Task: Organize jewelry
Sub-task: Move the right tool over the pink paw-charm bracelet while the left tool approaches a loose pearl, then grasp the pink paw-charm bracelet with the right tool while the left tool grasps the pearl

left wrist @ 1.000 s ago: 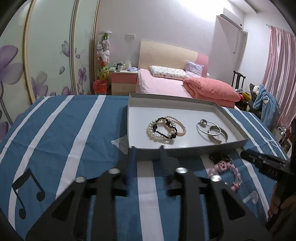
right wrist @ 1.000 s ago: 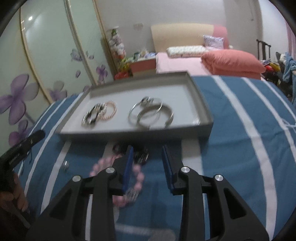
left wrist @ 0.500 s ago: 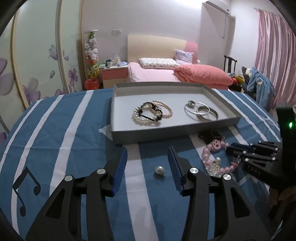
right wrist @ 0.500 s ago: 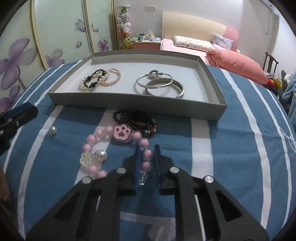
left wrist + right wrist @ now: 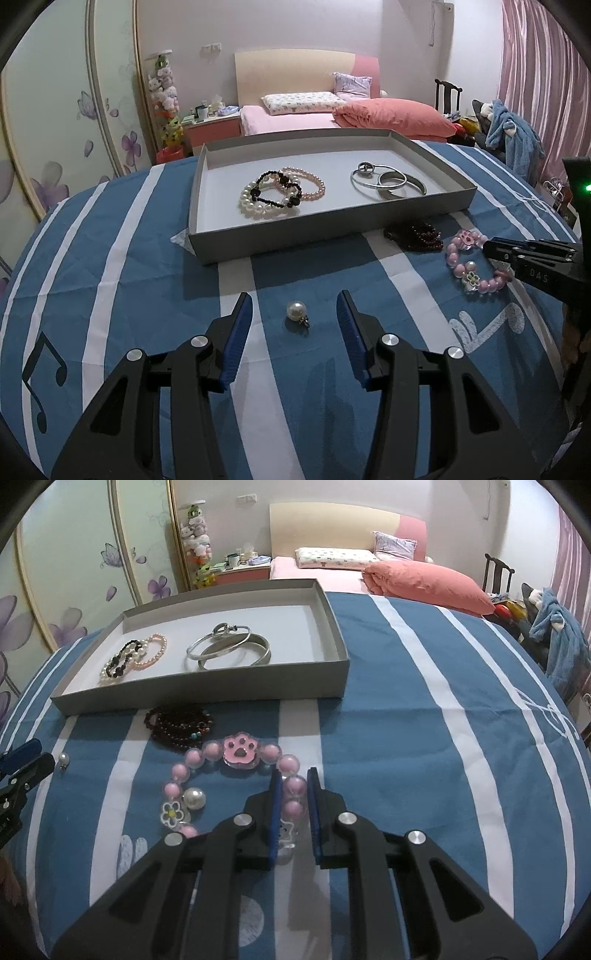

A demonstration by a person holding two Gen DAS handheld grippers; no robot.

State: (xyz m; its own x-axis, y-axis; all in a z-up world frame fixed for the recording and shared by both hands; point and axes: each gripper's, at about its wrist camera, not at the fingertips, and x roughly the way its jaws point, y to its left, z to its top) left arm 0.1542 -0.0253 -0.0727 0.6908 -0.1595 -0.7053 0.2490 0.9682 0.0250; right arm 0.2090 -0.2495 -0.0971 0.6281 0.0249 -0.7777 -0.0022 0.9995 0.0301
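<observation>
Blue cloth with white stripes (image 5: 110,258) covers the surface I'm working over, with a bed and flowered wardrobe doors behind it. At the cloth's far edge sits a shallow grey tray (image 5: 325,236) holding a cluster of pearl and black bead bracelets (image 5: 275,192) toward its left side and silver bangles (image 5: 386,181) toward its right. Just in front of the tray's near wall lies a dark bead bracelet (image 5: 179,725), and touching it on the near side is the pink bead bracelet (image 5: 236,771) with its paw charm. My right gripper (image 5: 291,794) is clamped on the pink bead bracelet, with beads of its right side pinched between the blue pads. My left gripper (image 5: 295,321) has just been opening and stands wide, a loose pearl pendant (image 5: 297,312) lying on the cloth between its fingers, untouched by either pad.
</observation>
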